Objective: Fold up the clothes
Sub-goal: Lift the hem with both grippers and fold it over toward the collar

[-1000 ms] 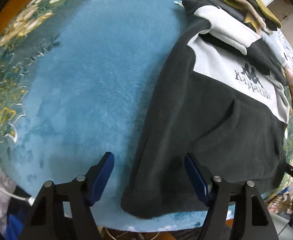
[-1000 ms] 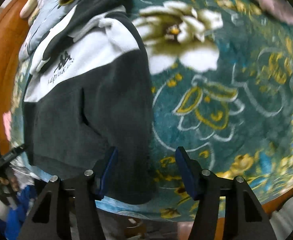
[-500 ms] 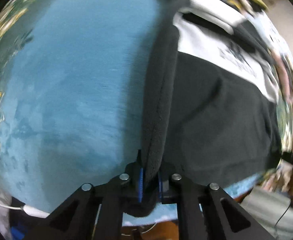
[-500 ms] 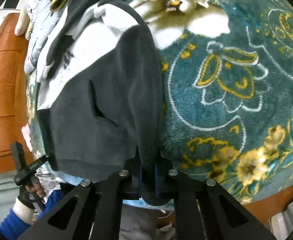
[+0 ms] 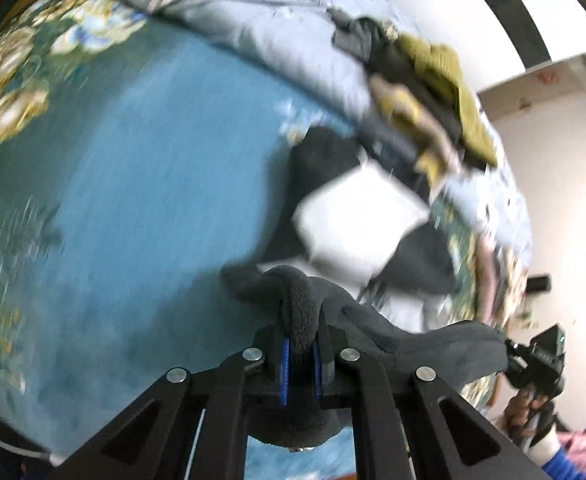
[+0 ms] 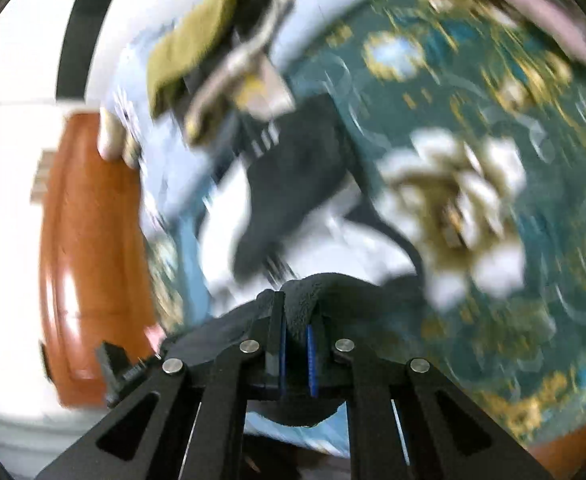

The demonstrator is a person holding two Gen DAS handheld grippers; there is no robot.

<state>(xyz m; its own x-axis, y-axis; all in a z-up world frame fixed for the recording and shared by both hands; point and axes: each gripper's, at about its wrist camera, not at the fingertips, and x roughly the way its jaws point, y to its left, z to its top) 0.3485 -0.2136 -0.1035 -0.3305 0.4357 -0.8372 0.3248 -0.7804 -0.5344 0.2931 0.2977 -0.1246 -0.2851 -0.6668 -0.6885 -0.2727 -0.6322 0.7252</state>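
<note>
1. My left gripper (image 5: pixel 300 354) was clamped on the hem of the dark grey fleece hoodie (image 5: pixel 425 340). A thick roll of fleece sat pinched between the blue pads (image 5: pixel 285 364), bulging above and below the jaws.
2. My right gripper (image 6: pixel 295 354) was likewise closed on the same hoodie (image 6: pixel 293 176) at its other hem corner, with a fold of fleece wedged between its pads (image 6: pixel 311 360).
3. In the left view the hem was lifted off the bed and hung between the two grippers. The right gripper (image 5: pixel 541 356) showed at the far right edge with the fabric's end meeting it.
4. The rest of the hoodie trailed ahead of the jaws over the teal floral blanket (image 5: pixel 133 200). Its white chest panel (image 5: pixel 357 220) was folded up and its dark upper part lay beyond. Heavy motion blur, so I could not read the exact lay of the folds.
5. A pile of other clothes (image 5: pixel 429 92), olive, black and tan, lay on pale grey bedding (image 5: pixel 285 28) past the hoodie's top end. In the right view the pile (image 6: pixel 213 48) touched or overlapped the hoodie; too blurred to say which.
6. A wooden bed board (image 6: pixel 89 248) ran down the left side of the right view.
</note>
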